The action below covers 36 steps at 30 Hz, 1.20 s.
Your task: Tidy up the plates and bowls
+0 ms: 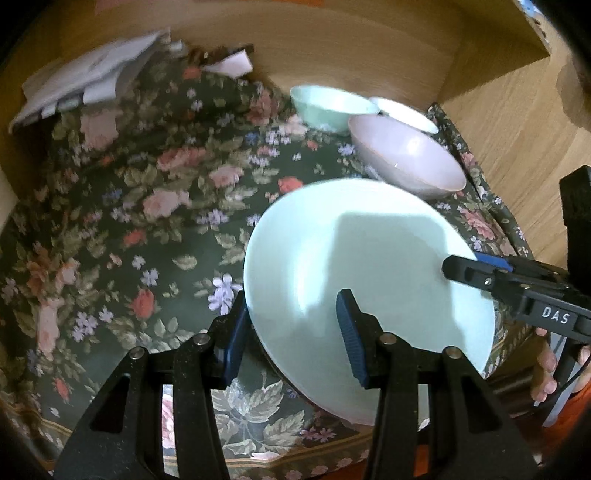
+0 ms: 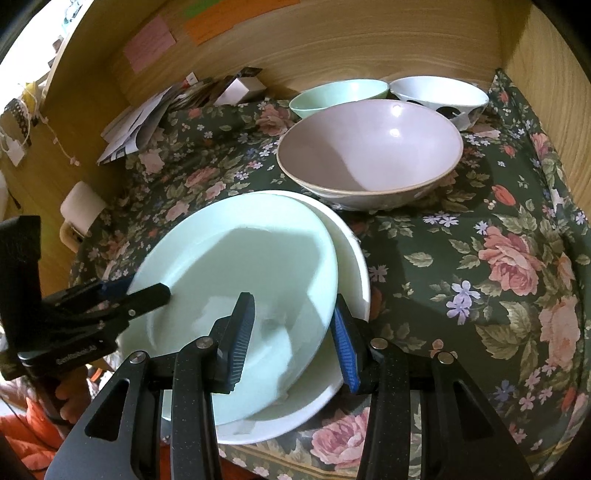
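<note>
table cover: dark green cloth with pink roses and lilac flowers (image 2: 480, 258), spread inside a light wooden alcove (image 2: 332, 48)
white plate: wide round white ceramic plate (image 2: 354, 258), flat on the cloth near its front edge, under the mint plate
mint plate: round pale mint-green ceramic plate (image 2: 236, 258), tilted, lower part resting in the white plate; also in left view (image 1: 369, 258)
pink bowl: large pale pink ceramic bowl with brownish rim (image 2: 369, 155), upright just behind the plates, apart from them
mint bowl: small mint-green bowl (image 2: 340, 94), behind the pink bowl at the back wall
spotted bowl: white bowl with black spots (image 2: 439, 98), right of the mint bowl, nearly touching it
papers: loose white papers and envelopes (image 2: 136, 125), back left corner (small print, unreadable)
sticky notes: pink (image 2: 149, 44) and orange (image 2: 218, 26) notes on the back wall, writing too blurred to read
left gripper: black tongs with blue ribbed pads (image 1: 295, 332), narrow, one pad above and one below the mint plate's edge, holding it; side label unreadable in right view
right gripper: black tongs, blue pads (image 2: 291, 339), narrow, straddling the mint plate's near right edge; whether the pads press on it, cannot tell; label reads "DAS" in left view (image 1: 556, 316)
hand: fingers (image 1: 545, 373) on the right gripper's handle
</note>
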Each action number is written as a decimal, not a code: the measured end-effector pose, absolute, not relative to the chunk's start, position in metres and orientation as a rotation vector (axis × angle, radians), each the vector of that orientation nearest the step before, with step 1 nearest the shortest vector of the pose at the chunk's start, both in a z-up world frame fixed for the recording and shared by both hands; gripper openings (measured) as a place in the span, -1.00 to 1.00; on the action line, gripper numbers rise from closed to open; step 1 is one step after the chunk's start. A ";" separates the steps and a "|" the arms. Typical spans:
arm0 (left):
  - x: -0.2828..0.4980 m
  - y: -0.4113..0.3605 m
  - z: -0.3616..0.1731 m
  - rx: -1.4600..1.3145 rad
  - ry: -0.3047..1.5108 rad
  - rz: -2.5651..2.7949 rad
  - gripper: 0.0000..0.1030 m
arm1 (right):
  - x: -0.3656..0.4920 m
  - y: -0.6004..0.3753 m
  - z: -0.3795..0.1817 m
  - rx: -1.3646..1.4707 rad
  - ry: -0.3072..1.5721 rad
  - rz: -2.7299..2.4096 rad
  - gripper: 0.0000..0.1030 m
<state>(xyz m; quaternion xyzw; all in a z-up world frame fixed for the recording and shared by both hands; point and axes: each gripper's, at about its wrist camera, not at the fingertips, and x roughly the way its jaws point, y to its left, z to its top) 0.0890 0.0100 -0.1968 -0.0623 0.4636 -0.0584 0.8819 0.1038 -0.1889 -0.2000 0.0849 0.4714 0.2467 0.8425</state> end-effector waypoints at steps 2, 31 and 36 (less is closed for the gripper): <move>0.088 0.010 -0.198 -0.117 0.959 -0.122 -0.13 | 0.103 -0.190 -0.200 0.183 0.992 0.517 -0.25; 0.109 0.002 -0.135 -0.071 0.753 -0.137 0.36 | 0.102 -0.226 -0.151 0.170 0.816 0.370 -0.03; 0.127 -0.011 -0.124 -0.051 0.738 -0.155 0.62 | 0.109 -0.233 -0.142 0.185 0.770 0.342 0.19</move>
